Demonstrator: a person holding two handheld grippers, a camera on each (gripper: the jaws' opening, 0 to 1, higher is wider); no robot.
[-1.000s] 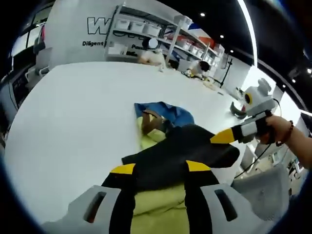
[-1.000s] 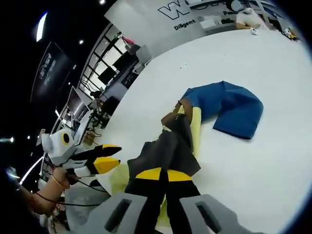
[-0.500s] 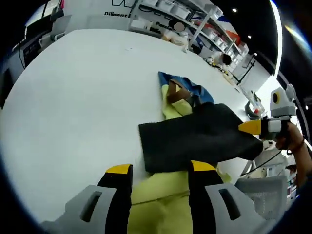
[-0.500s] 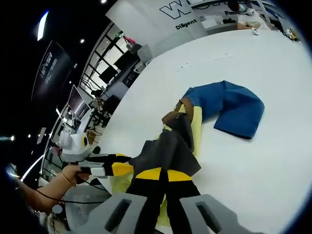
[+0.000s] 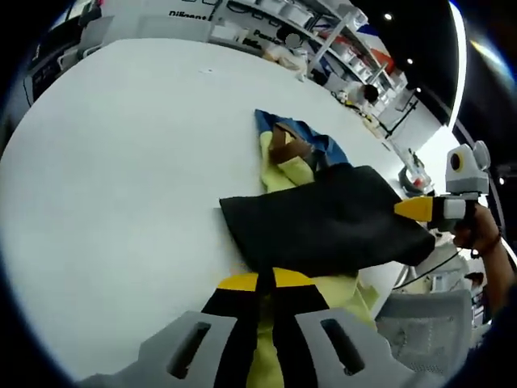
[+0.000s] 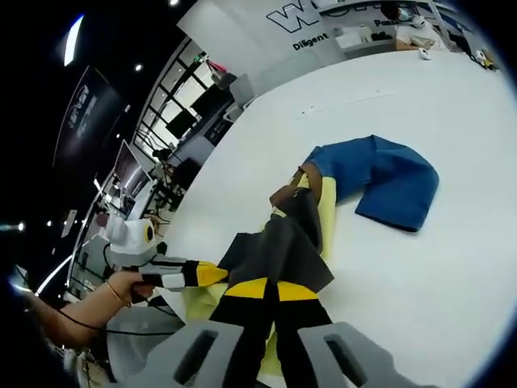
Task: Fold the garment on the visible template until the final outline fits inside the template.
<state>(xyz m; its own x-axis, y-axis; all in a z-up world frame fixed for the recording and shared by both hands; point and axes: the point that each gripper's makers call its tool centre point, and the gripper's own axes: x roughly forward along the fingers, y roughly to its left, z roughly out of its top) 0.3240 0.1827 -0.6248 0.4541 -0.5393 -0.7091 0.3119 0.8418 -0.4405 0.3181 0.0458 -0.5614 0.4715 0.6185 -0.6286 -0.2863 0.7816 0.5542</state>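
Note:
A dark grey garment (image 5: 323, 226) lies spread over a yellow-green cloth (image 5: 335, 289) on the white table (image 5: 121, 162). My left gripper (image 5: 265, 283) is shut at the garment's near edge, where it meets the yellow-green cloth. My right gripper (image 5: 408, 208) comes in from the right and holds the garment's far corner. In the right gripper view, the right gripper (image 6: 271, 288) is shut on the dark garment (image 6: 279, 246). There the left gripper (image 6: 206, 273) touches the garment's left corner. The yellow-green cloth (image 6: 325, 210) shows beyond it.
A crumpled blue cloth (image 6: 388, 182) and a brown piece (image 6: 291, 194) lie just past the dark garment. A grey chair (image 5: 420, 323) stands off the table's near edge. A person's hand (image 5: 481, 234) holds the right gripper. Shelves (image 5: 323, 32) stand at the back.
The left jaws, open half a second ago, have shut at the dark garment's near edge. The right gripper stays shut on the garment.

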